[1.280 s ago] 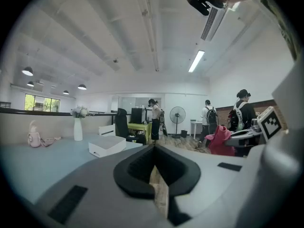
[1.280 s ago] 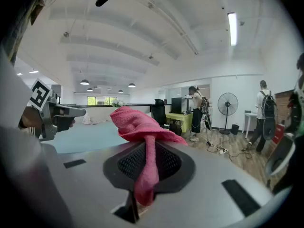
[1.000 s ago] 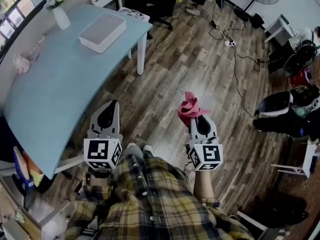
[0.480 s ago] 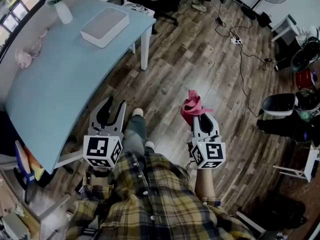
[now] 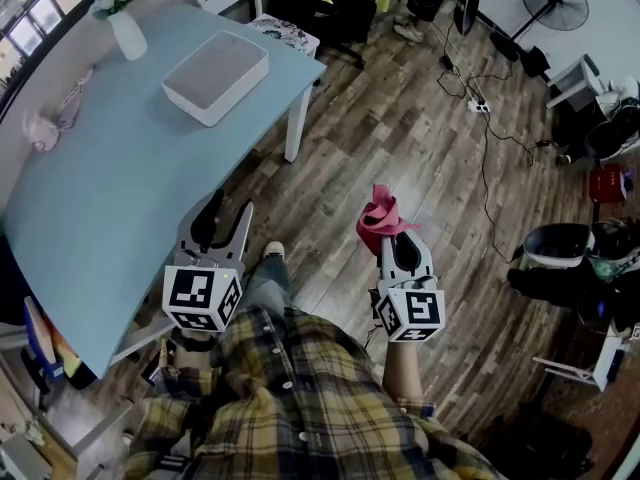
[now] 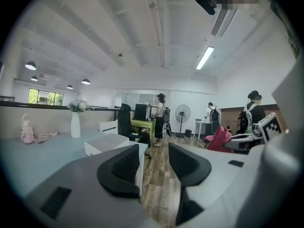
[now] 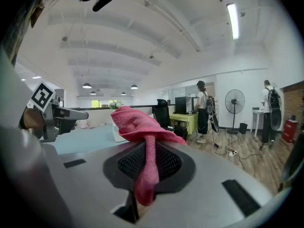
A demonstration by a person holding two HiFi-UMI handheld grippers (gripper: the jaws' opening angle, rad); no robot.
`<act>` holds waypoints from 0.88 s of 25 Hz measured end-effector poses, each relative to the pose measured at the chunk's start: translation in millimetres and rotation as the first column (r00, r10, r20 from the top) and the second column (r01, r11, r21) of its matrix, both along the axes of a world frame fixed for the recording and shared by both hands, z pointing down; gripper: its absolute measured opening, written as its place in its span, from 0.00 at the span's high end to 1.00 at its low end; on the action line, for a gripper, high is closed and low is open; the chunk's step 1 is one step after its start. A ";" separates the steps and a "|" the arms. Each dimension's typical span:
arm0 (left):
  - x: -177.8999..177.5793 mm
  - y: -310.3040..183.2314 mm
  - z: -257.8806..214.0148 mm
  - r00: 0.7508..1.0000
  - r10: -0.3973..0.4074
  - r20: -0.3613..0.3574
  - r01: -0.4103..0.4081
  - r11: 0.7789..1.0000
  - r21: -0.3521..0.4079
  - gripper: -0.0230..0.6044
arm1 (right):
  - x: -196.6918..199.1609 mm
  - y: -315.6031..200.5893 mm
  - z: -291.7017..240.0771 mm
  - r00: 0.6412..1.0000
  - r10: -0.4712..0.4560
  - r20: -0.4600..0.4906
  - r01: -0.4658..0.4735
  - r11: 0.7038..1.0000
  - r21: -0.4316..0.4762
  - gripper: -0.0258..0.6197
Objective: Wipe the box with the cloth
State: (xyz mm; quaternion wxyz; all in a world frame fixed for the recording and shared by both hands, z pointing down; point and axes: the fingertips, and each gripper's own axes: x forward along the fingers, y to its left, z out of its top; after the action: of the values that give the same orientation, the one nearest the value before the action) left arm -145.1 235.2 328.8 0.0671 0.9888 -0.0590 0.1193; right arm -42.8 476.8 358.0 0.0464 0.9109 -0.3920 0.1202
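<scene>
The blue counter (image 5: 110, 198) carries the white box (image 5: 216, 76) at its far end. Well short of the box, the left gripper (image 5: 228, 208) has its jaws opening, empty. The right gripper (image 5: 392, 236) has its jaws pinching the pink cloth (image 5: 378, 215) by a thin fold, which might slip loose during rubbing.

Left gripper (image 5: 230, 210): jaws opening, nothing between them, pointing forward and slightly down | Right gripper (image 5: 399, 240): jaws clamped on a pink cloth (image 5: 378, 216), pointing forward and slightly down | Both: side by side, apart, ahead of the torso
</scene>
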 end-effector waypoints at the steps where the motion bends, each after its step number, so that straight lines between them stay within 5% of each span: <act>1: 9.9 -10.6 -3.2 1.000 -0.001 -0.009 0.001 1.000 0.004 0.67 | 8.5 -10.0 -0.2 1.000 0.000 -0.004 0.000 1.000 0.000 0.89; 12: 93.8 -96.3 -0.2 1.000 -0.013 -0.018 0.013 1.000 -0.003 0.67 | 93.8 -92.4 -3.2 1.000 -0.009 -0.018 0.009 1.000 -0.016 0.89; 22: 111.2 -163.3 19.3 0.996 -0.091 -0.007 0.091 0.996 -0.025 0.67 | 130.5 -168.2 6.8 0.997 -0.076 -0.014 0.076 0.997 -0.029 0.89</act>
State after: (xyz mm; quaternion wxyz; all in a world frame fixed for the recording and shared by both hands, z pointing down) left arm -33.9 71.9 348.1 0.0848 0.9847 -0.1022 0.1130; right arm 87.7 308.6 364.8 0.0670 0.8955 -0.4242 0.1169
